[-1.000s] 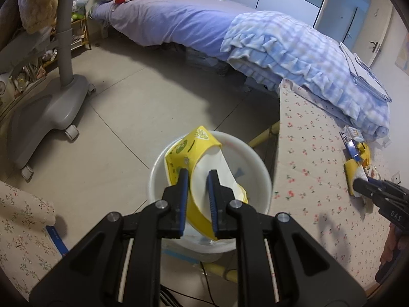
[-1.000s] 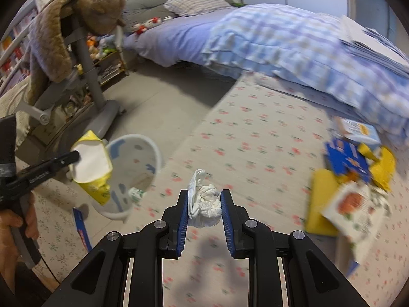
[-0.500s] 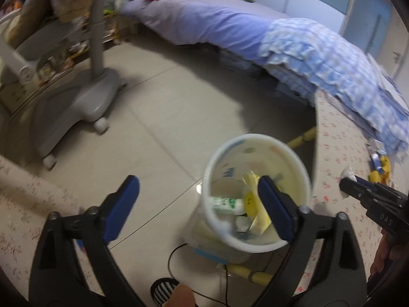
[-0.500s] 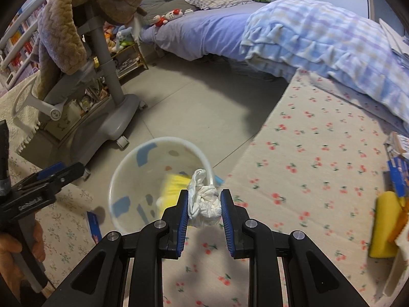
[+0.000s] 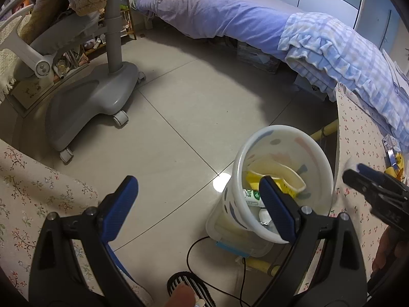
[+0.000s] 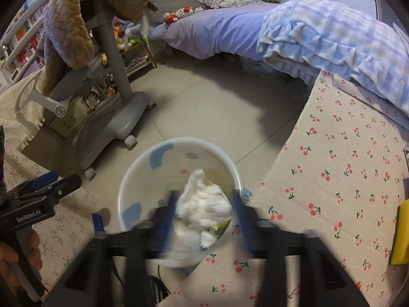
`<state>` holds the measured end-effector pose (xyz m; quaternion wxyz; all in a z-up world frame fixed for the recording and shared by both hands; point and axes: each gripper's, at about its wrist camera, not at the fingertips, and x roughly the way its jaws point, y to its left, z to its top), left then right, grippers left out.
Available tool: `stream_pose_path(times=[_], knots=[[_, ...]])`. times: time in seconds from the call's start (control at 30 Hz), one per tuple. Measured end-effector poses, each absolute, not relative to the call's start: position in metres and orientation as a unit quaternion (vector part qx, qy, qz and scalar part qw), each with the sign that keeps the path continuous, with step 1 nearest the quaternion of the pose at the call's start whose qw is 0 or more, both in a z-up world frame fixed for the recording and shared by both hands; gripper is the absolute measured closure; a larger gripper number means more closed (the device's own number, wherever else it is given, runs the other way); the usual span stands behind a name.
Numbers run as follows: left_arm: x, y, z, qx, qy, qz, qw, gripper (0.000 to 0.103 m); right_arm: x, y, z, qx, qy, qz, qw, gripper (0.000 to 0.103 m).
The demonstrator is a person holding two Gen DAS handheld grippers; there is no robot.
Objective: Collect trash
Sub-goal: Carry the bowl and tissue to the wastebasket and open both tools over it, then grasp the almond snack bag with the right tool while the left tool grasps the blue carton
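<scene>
White crumpled tissue (image 6: 204, 204) sits between my right gripper's (image 6: 204, 215) just-opened jaws, above the bin (image 6: 143, 179); my left gripper (image 5: 196, 204) is wide, empty.

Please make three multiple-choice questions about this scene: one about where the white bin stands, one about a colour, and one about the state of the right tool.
1. Where does the white bin stand?
A. On the floor beside the cherry-print table
B. On the bed
C. On the table

2. What colour is the crumpled tissue over the bin?
A. Yellow
B. White
C. Blue

3. How is the right tool?
A. Shut on a yellow wrapper
B. Shut on the tissue
C. Open

Key:
1 A: its base rests on the tiles next to the table edge.
2 B: the wad is plainly white.
3 C: the jaws have just been opening, and gaps show on both sides of the tissue.
</scene>
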<state>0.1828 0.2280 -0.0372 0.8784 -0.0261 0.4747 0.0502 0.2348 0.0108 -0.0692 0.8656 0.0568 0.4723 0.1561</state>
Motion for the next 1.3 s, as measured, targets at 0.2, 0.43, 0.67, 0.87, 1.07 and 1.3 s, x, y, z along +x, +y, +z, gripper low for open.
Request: stream_pose_path(times=[0.2,0.43,0.67,0.87,1.07,1.3], knots=[[0.179,0.224,-0.032,-0.029,0.467,0.049,0.882,0.008,0.225,0.004,-0.052,0.058,0.452,0.151,0.877,0.018],[0.176,0.212,-0.028,-0.025,0.467,0.034,0.883,0.008,0.204,-0.019,-0.036,0.029,0.448,0.117,0.886,0.018],[0.174,0.194,-0.023,-0.033,0.468,0.015,0.883,0.008,0.18,-0.063,-0.018,0.018,0.437,0.079,0.896,0.018],[0.173,0.172,-0.018,-0.041,0.468,0.0,0.883,0.008,0.159,-0.11,-0.018,0.013,0.439,0.035,0.898,0.017],[0.172,0.145,-0.014,-0.035,0.467,-0.018,0.883,0.008,0.146,-0.155,-0.02,0.016,0.443,-0.002,0.896,0.017],[0.175,0.118,-0.015,-0.024,0.471,-0.032,0.881,0.008,0.144,-0.201,-0.038,0.017,0.46,-0.043,0.887,0.017]])
